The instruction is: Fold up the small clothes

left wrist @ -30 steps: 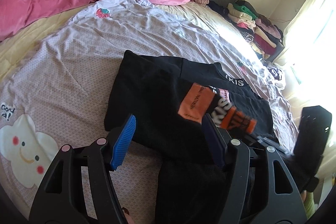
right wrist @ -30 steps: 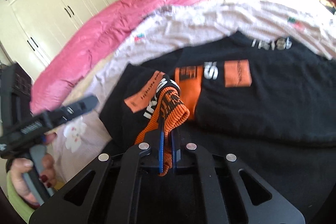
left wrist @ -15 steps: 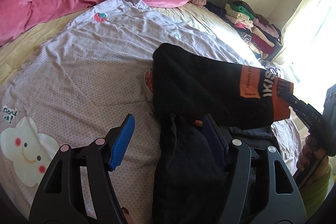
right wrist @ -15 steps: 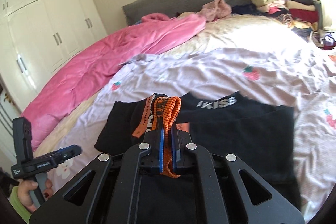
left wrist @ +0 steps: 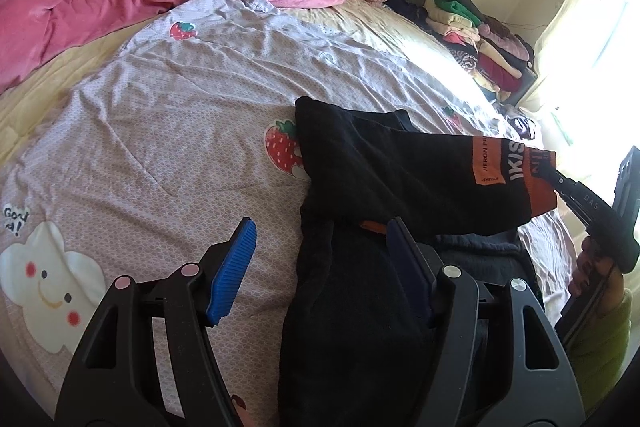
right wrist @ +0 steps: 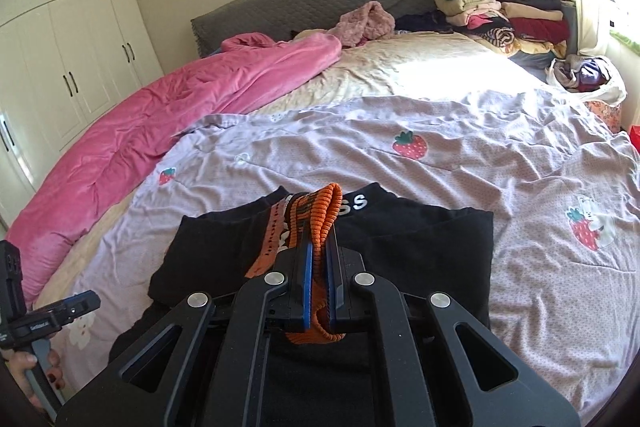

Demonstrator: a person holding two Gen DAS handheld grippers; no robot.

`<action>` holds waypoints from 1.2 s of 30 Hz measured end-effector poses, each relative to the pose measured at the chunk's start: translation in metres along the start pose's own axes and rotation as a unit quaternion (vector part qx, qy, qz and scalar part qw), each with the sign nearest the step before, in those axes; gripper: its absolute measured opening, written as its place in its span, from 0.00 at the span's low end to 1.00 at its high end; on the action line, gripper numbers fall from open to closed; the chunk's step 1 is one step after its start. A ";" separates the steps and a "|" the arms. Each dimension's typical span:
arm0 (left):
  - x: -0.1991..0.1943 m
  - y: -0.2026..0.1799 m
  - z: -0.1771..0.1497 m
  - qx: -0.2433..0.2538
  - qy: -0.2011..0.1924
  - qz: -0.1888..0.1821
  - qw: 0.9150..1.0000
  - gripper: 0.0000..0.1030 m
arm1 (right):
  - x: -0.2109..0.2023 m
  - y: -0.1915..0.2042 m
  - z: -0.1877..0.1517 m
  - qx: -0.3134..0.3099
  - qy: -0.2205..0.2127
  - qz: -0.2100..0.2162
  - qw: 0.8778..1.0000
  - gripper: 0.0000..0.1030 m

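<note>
Sleeve cuff [right wrist: 320, 227], orange ribbed knit, sits pinched between the narrow fingers of the right gripper [right wrist: 319, 279], which hold it up off the bed [left wrist: 160, 131]. A second ago that cuff lay low on the black sweater [left wrist: 360, 163]; now the sleeve is drawn out taut to the right of the left gripper [left wrist: 324, 267], orange label facing up. The sweater body lies on the lilac strawberry sheet [right wrist: 480, 147] ahead of the right fingers and partly under them. The left fingers stand wide and hold nothing; dark cloth runs beneath the right-hand one [left wrist: 404, 267]. The sleeve looks ready to be carried across the body, so the fold appears only begun.
</note>
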State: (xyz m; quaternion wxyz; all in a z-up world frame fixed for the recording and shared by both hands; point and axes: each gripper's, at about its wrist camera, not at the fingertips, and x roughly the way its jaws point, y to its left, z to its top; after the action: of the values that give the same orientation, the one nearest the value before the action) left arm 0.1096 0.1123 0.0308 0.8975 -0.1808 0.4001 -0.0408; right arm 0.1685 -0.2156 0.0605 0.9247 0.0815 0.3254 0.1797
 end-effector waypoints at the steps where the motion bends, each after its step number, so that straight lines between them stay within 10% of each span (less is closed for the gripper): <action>1: 0.001 -0.001 0.000 0.002 0.001 0.000 1.000 0.58 | 0.000 -0.001 -0.001 0.000 -0.001 -0.003 1.000 0.04; 11: 0.012 -0.006 -0.005 0.007 0.018 0.006 1.000 0.58 | 0.014 -0.019 -0.014 0.004 0.020 -0.058 0.998 0.05; 15: 0.016 -0.006 -0.005 0.006 0.023 0.009 1.000 0.58 | 0.015 -0.025 -0.021 0.013 0.012 -0.092 0.996 0.44; 21: 0.026 -0.006 -0.004 0.002 0.030 0.015 0.999 0.58 | 0.015 -0.031 -0.033 0.019 0.027 -0.086 0.996 0.45; 28: 0.051 -0.007 0.010 -0.020 0.051 -0.003 0.998 0.19 | 0.020 -0.019 -0.045 -0.003 0.053 -0.061 0.997 0.45; 36: 0.084 -0.010 0.026 -0.028 0.072 0.014 0.997 0.17 | 0.039 0.004 -0.055 -0.020 0.085 -0.032 0.996 0.45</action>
State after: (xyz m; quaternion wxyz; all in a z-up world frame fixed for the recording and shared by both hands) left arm 0.1863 0.0917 -0.0090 0.8614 -0.1974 0.4670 -0.0301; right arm 0.1608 -0.1952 -0.0036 0.9005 0.0370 0.4018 0.1623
